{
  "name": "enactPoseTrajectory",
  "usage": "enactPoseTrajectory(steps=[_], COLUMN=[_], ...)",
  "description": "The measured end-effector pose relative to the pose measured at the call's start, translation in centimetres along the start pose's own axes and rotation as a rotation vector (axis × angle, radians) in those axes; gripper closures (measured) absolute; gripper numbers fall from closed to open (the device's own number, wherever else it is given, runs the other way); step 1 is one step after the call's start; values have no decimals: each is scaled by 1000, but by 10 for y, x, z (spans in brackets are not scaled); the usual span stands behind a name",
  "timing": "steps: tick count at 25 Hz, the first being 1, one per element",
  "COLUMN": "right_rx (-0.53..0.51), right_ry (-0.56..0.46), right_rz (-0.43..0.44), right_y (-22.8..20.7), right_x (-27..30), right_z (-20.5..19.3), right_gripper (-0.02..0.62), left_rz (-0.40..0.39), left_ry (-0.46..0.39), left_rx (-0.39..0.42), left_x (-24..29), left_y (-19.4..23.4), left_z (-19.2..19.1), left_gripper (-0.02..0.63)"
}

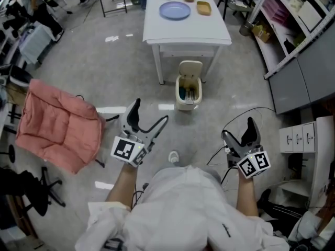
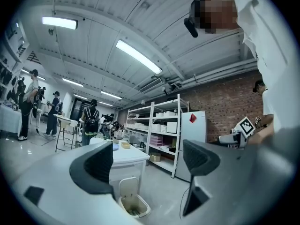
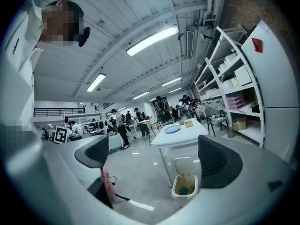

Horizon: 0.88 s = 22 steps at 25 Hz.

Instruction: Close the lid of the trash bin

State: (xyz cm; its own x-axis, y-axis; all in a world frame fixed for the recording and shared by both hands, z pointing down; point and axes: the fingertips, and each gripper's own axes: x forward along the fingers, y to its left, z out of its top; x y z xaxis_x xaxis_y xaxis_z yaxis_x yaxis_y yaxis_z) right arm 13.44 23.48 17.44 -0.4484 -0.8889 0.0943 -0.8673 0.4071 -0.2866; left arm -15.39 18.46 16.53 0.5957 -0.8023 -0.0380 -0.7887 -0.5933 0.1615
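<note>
Nearest me: my left gripper (image 1: 152, 111) jaws wide, empty | my right gripper (image 1: 238, 129) jaws wide, empty | trash bin (image 1: 187, 106) on floor ahead, beside white table (image 1: 209, 30), lid (image 1: 190, 67) upright, well apart from both.

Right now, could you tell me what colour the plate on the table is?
The plate is pale lavender-blue, clearest in the head view.

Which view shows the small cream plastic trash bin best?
Head view: the small cream plastic trash bin sits unobstructed by the white table, lid up, contents visible. The right gripper view shows it small, framed between open jaws. The left gripper view catches it low, clipped by the gripper body.
</note>
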Motion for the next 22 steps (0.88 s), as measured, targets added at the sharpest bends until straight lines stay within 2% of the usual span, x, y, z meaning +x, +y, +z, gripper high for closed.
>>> enactPoseTrajectory(steps=[10, 22], right_rx=[-13, 10], right_ry=[10, 21], right_rz=[22, 60], right_y=[4, -51], right_x=[34, 95], right_z=[3, 17], right_gripper=[9, 9], left_rz=[6, 14], left_ry=[-20, -15], left_rx=[-48, -20], left_x=[9, 86], left_y=[25, 39], left_z=[-4, -1], left_gripper=[153, 153])
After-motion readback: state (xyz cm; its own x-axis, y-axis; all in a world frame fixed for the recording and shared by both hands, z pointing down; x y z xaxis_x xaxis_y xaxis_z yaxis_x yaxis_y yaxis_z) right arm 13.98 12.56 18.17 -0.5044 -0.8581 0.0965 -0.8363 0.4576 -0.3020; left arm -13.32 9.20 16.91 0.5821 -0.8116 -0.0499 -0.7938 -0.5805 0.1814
